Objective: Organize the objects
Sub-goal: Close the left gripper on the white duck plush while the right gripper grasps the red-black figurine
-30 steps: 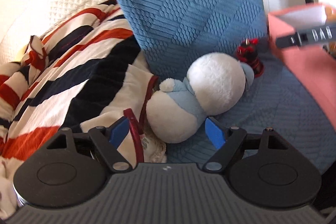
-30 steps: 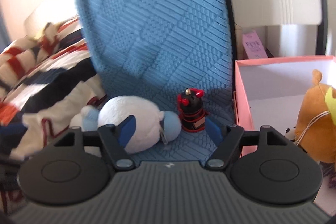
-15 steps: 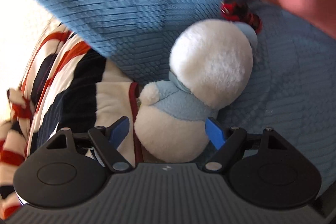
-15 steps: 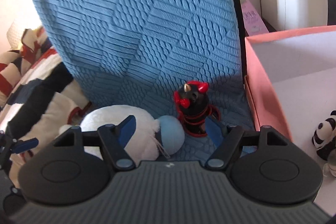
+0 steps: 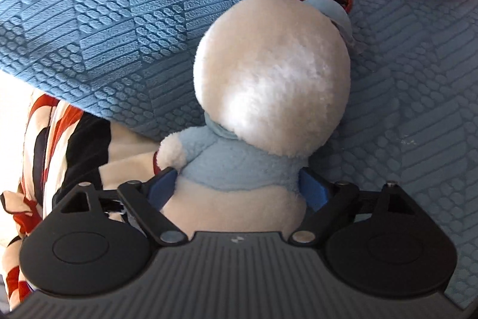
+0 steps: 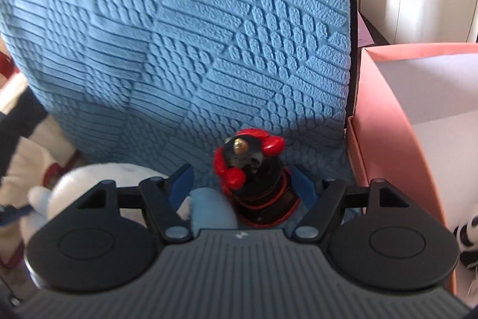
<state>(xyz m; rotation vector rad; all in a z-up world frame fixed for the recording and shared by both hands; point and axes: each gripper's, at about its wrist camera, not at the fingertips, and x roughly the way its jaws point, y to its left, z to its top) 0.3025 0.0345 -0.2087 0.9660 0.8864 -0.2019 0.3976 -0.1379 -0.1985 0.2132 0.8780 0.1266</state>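
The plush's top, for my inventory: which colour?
Light blue, on the white plush; clearest in the left wrist view.

Counted across both views:
- Plush toys: three — one white-and-blue snowman [image 5: 263, 97], one panda [image 6: 466, 235] only partly seen at the frame edge, one further not identifiable, so excluded; total confirmed two.
- Figurines: one, black with red horns [image 6: 254, 178].
- Boxes: one, pink [image 6: 379, 121].
- Blue textured covers: one [image 6: 179, 35].
- Striped blankets: one [image 5: 50, 139].

Pink box [image 6: 385, 121] and plush [image 6: 98, 184] crowd the figurine [image 6: 254, 178].
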